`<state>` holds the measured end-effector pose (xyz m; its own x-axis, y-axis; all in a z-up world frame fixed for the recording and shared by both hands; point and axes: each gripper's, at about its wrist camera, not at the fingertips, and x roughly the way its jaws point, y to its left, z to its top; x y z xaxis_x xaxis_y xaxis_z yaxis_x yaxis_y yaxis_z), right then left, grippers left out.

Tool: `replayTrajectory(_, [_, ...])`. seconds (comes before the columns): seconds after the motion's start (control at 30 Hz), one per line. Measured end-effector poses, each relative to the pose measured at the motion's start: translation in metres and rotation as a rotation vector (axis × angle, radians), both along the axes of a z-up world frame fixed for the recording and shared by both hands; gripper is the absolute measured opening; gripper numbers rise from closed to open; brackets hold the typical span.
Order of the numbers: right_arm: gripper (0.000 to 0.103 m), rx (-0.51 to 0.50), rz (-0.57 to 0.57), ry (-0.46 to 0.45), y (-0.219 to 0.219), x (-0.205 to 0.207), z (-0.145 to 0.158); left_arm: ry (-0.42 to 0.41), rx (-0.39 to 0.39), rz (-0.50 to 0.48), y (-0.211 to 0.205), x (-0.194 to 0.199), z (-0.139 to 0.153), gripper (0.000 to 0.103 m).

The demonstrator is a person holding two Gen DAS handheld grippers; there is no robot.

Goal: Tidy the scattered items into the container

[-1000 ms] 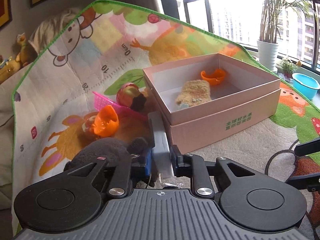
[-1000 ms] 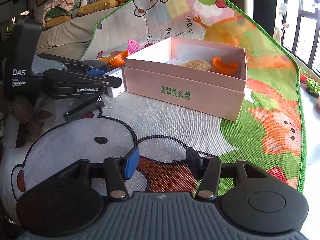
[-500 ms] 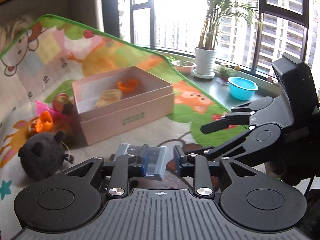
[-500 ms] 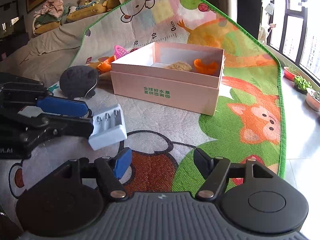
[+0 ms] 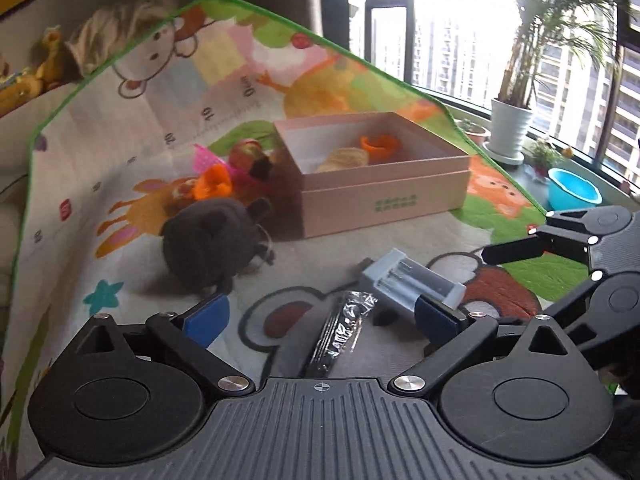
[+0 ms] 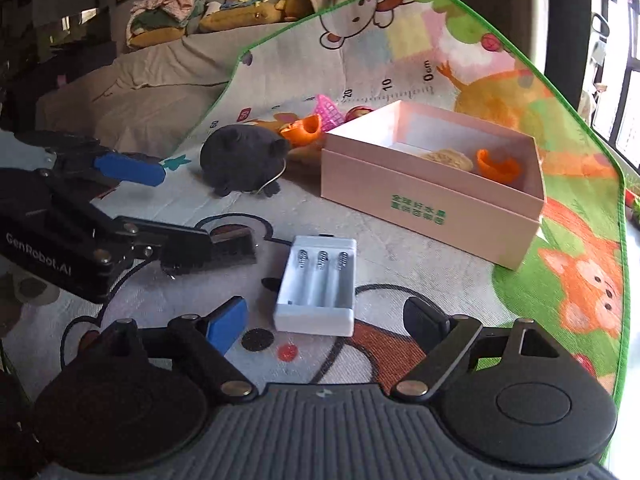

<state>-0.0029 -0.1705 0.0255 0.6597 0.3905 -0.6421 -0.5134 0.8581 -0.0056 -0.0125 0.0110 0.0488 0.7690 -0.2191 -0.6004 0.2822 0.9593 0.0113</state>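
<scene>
On the cartoon play mat (image 6: pixel 400 60), a pink box (image 6: pixel 432 196) holds an orange cup (image 6: pixel 498 166) and what may be a beige knitted piece (image 6: pixel 446 158). Left of the box sits a dark plush toy (image 6: pixel 240 160). Nearer than the box, a white battery case (image 6: pixel 318 286) lies flat on the mat, just ahead of the right gripper (image 6: pixel 326 318), whose jaws are opening around nothing. The left gripper (image 5: pixel 320 314), jaws spreading wide, has the case beside its right finger, a clear-wrapped dark stick (image 5: pixel 340 332) between them.

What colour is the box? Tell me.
Pale pink, with green print on its side; the box shows best in the right wrist view.
</scene>
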Motion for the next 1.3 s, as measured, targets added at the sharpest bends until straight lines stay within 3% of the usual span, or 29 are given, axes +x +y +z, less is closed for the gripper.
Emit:
replayTrajectory(0.1, [0.086,-0.077,-0.019,-0.005,0.008,0.008,-0.007,0.011,-0.022,0.021,0.003,-0.001,-0.002,0.103])
replayTrajectory(0.23, [0.088,-0.126,-0.203,-0.021,-0.027,0.017,-0.005,-0.029,-0.024,0.032,0.001,-0.005,-0.01,0.103])
replayTrajectory(0.3, [0.094,-0.104,-0.259,-0.005,-0.046,0.016,-0.002,-0.031,-0.021,0.046,-0.001,-0.004,-0.013,0.103])
replayTrajectory(0.37, [0.103,-0.05,-0.251,0.023,-0.058,0.008,-0.002,-0.013,-0.021,0.072,-0.002,0.0,-0.016,0.103])
replayTrajectory(0.5, [0.103,-0.007,-0.185,0.096,-0.056,0.0,-0.012,0.04,-0.019,0.093,-0.005,0.008,-0.019,0.103])
replayTrajectory(0.7, [0.103,0.08,-0.231,0.093,-0.054,-0.004,-0.02,-0.024,-0.037,0.052,-0.01,0.002,-0.022,0.103])
replayTrajectory(0.9, [0.103,0.029,-0.248,0.084,-0.045,-0.003,-0.021,-0.036,-0.03,0.056,-0.012,0.004,-0.022,0.103])
replayTrajectory(1.07, [0.103,0.108,-0.279,0.058,-0.053,-0.006,-0.023,-0.011,-0.029,0.091,-0.008,0.007,-0.021,0.103])
replayTrajectory(1.23, [0.103,0.0,-0.246,0.066,-0.041,-0.003,-0.024,0.018,-0.04,0.073,-0.007,0.007,-0.022,0.103])
replayTrajectory(1.3, [0.103,0.001,-0.257,0.066,-0.04,-0.003,-0.024,0.0,-0.022,0.064,-0.008,0.004,-0.022,0.103])
